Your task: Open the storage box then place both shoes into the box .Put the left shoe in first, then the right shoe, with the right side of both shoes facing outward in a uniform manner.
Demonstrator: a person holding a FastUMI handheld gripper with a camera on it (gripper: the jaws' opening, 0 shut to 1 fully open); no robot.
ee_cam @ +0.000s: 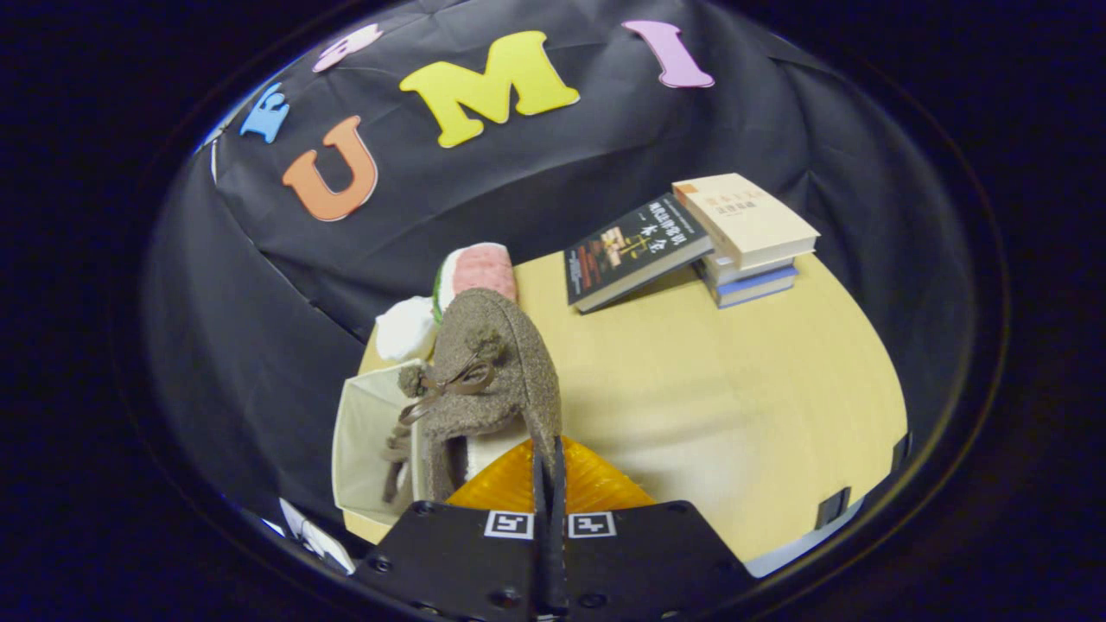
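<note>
One fuzzy brown lace-up shoe (497, 363) is hanging clamped in my jaws (549, 471), the open white storage box (367, 441) at ten o'clock.

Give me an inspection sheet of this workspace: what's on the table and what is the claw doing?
Surface: pale wooden table.
Job's things: brown fuzzy shoe with a lace bow, held up ahead of the claw; white storage box just behind it, open.
Clutter: stack of books at the far side; pink and white soft items beyond the shoe.
Claw: fingers pinched on the shoe's edge.
Cables: nothing seen.
Surroundings: black cloth wall.
</note>
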